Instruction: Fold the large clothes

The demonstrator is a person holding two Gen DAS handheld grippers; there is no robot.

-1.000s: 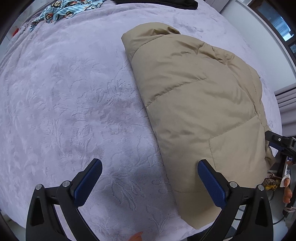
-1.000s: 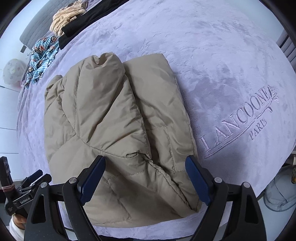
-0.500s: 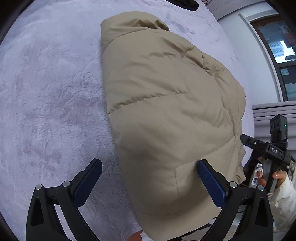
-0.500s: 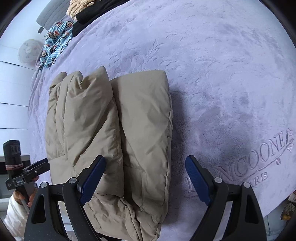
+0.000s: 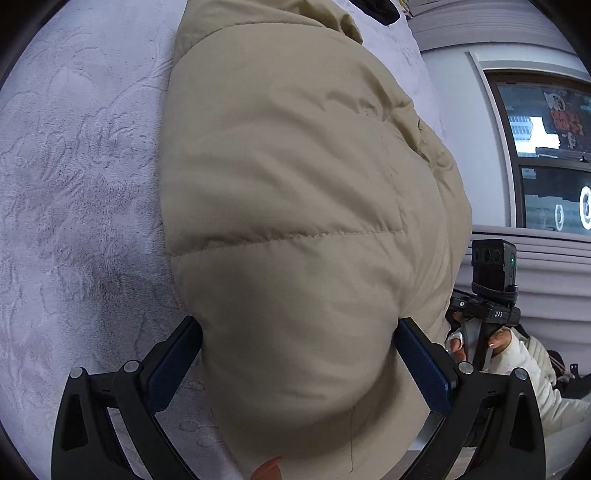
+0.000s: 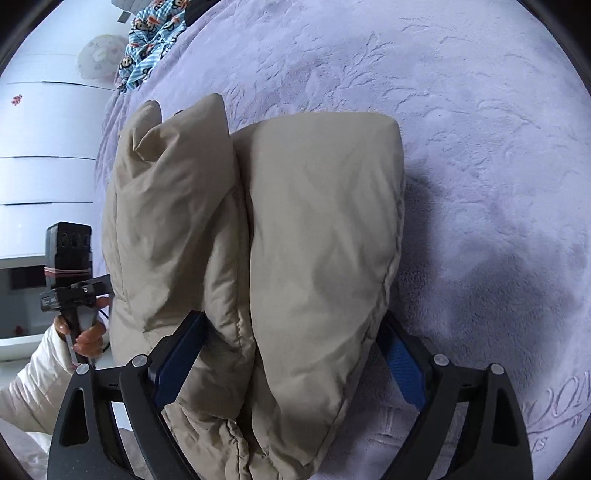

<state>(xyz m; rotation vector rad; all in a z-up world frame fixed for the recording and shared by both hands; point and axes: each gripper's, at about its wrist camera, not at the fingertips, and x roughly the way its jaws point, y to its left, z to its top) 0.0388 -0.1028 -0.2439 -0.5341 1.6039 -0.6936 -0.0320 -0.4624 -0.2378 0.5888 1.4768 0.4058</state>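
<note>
A folded beige puffer jacket lies on the lilac plush bed cover. My left gripper straddles the jacket's near end; its blue pads flank the bulging fabric with the jaws wide. From the other side, my right gripper straddles the jacket over its two stacked folds. Its jaws are opening, and the pads sit beside the fabric without squeezing it. Each view shows the hand with the other gripper beyond the jacket.
A blue monkey-print garment and a black garment lie at the far end of the bed. White drawers stand on one side, a window on the other. Embroidered lettering marks the cover.
Both grippers have come down and tilted towards the jacket's near end, so it now fills the space between each pair of jaws. The right jaws stand slightly wider.
</note>
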